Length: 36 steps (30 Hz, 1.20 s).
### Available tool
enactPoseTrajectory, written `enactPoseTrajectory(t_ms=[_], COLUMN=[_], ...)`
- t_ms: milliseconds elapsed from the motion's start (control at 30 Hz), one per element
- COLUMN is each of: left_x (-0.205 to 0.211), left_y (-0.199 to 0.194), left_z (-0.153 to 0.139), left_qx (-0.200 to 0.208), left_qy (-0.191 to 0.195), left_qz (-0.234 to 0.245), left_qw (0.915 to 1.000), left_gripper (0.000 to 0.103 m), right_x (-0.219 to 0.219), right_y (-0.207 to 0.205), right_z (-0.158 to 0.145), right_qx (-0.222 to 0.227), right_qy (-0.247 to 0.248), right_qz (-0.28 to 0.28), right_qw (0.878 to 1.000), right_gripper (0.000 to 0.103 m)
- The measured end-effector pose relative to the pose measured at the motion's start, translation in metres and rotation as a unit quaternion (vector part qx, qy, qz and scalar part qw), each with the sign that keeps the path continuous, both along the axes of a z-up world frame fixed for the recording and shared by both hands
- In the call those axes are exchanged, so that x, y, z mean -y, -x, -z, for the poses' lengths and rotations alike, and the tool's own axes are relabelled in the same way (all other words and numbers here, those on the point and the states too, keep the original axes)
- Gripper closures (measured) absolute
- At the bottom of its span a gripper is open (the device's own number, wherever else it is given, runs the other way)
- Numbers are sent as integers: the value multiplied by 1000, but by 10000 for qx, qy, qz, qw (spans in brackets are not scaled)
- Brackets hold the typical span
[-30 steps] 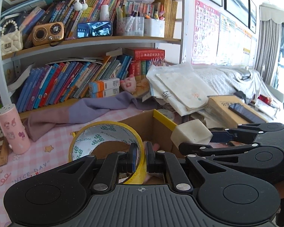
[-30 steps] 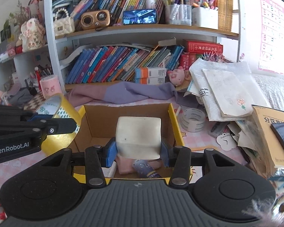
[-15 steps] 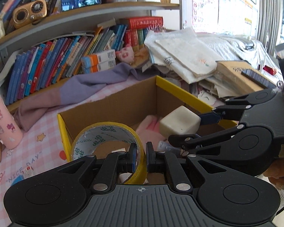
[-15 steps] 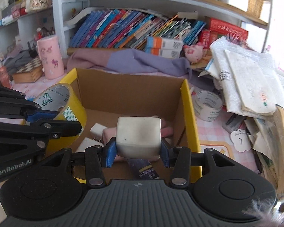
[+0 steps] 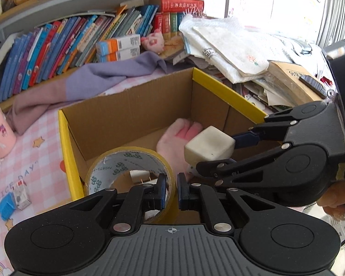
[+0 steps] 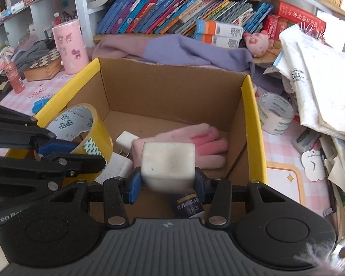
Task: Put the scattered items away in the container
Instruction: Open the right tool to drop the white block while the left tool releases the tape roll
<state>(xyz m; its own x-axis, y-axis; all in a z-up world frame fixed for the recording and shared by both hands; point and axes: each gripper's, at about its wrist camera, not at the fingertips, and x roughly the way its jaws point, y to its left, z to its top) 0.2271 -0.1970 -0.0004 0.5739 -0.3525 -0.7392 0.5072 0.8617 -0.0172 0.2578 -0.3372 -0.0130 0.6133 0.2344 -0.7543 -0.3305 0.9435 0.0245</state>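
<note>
1. Left wrist view: I see my left gripper [image 5: 171, 189] at lower centre of the frame, jaws nearly together and pinching the wall of a yellow roll of packing tape with a printed white core [image 5: 126, 168]. One finger sits inside the roll, the other outside it.
2. The tape roll hangs over the near left corner of the open corrugated cardboard box with yellow-edged flaps [image 5: 209, 85], which fills the middle of the frame.
3. At the right of the same view, my right gripper [image 5: 215, 148] enters from the side, clamped on an off-white rounded cube of foam-like material [image 5: 208, 146]. The cube is above the box interior, over a pink knitted glove [image 5: 180, 135] lying on the box floor.
4. Right wrist view: my right gripper [image 6: 168, 178] is at lower centre, blue pads pressing both sides of the cube [image 6: 168, 163].
5. Below and beyond the cube, the box [image 6: 249, 105] holds the glove [image 6: 195, 142], a white plug-style charger [image 6: 126, 142] to its left, and a dark tube with printed lettering [image 6: 186, 205] partly hidden under the gripper.
6. The left gripper [image 6: 57, 147] with its tape roll [image 6: 89, 128] is at the left edge of this view, over the box's left wall.
7. Outside the box, right of centre, a white tape roll [image 6: 276, 115] lies on the pink checked tablecloth [image 6: 285, 154].
8. Upper left: a pink cylindrical canister with cartoon prints [image 6: 67, 46] stands upright beside a wooden chessboard box [image 6: 46, 65].
</note>
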Motion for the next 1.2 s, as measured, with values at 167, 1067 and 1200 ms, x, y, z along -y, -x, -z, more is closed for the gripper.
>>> enactPoseTrajectory(t_ms=[167,1067,1200], left_x=[-4,-27,-29], left_y=[-2,18,29], left_z=[5,-32,-40], left_qx=[-191,869,1000], left_qy=[166,371,436], left_qz=[-91,-1050,-1144], left_qw=[9996,9900,9874], left_gripper=[90,27,21], right_x=[0,7,7], right_y=[-6,2,15], right_z=[4,-30,-38], right_qx=[-191,463,779], right_qy=[-47,-403,-332], right_qz=[-53,242,283], right_qw=[9998,9978,9960], right_gripper=[59,43,40])
